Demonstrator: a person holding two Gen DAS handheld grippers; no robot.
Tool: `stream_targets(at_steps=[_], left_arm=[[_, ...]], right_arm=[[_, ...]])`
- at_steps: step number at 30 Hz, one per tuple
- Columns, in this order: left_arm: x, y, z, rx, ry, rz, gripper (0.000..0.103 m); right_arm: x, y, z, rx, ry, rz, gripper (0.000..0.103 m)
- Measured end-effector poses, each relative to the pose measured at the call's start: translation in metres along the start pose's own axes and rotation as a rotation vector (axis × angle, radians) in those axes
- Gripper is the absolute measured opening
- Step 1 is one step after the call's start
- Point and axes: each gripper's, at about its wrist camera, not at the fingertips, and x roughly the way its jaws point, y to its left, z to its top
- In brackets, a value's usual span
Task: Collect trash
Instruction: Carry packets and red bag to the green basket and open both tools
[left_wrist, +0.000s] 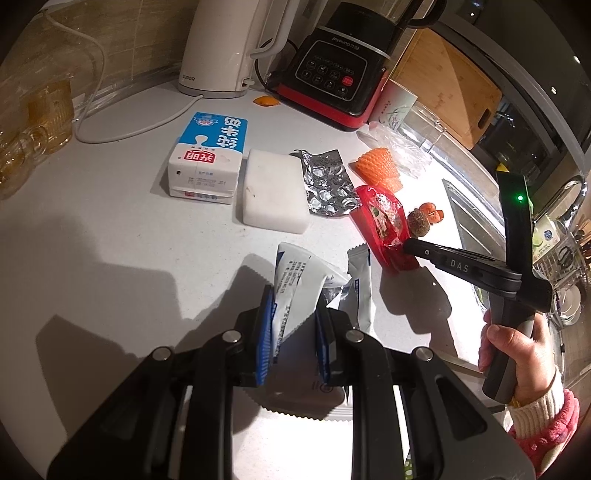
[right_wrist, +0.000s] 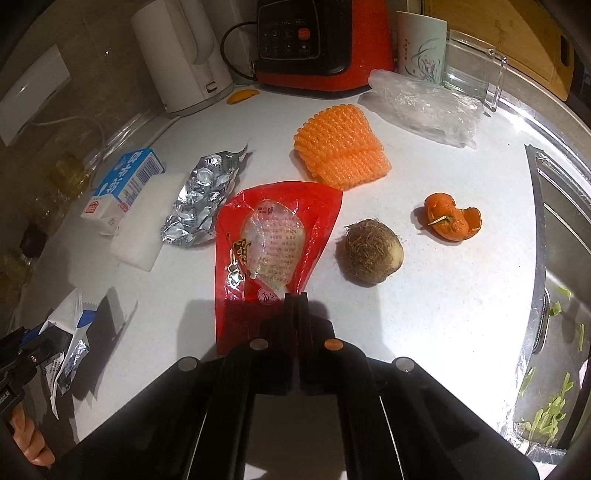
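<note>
My left gripper is shut on a white and blue torn sachet, held just above the counter; a second grey sachet hangs beside it. In the right wrist view that gripper sits at the lower left with the sachets. My right gripper is shut, its fingertips pinching the near edge of a red plastic wrapper. The left wrist view shows the right gripper at the wrapper. A foil blister sheet, orange foam net, hairy brown root, orange peel and clear plastic bag lie around.
A milk carton and a white foam block lie to the left. A white kettle, a red and black blender, a paper cup and a glass jug line the back. The sink is at the right.
</note>
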Motion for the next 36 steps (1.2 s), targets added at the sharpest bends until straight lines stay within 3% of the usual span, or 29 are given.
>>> stream_targets(at_steps=[7,13,25,31,36], left_arm=[[-0.008,-0.005,-0.002,0.009,-0.005,-0.016,0.02],[-0.026,-0.028,-0.012,0.044,-0.003,-0.076,0.02],[-0.058,-0.107,-0.08,0.208,0.093,-0.217,0.02],[-0.064,-0.147,-0.112,0.306,0.139,-0.255,0.02],[-0.068,-0.161,-0.126,0.348,0.158,-0.262,0.02]], right_arm=[[-0.029,0.001,-0.015,-0.036,-0.002,0.008,0.003],[-0.079,-0.003,-0.046,-0.055,-0.008,0.009,0.003],[-0.176,-0.024,-0.166,0.037,0.002,-0.013,0.003],[-0.189,-0.041,-0.229,0.113,0.053,-0.037,0.003],[-0.176,-0.052,-0.269,0.164,0.101,-0.042,0.003]])
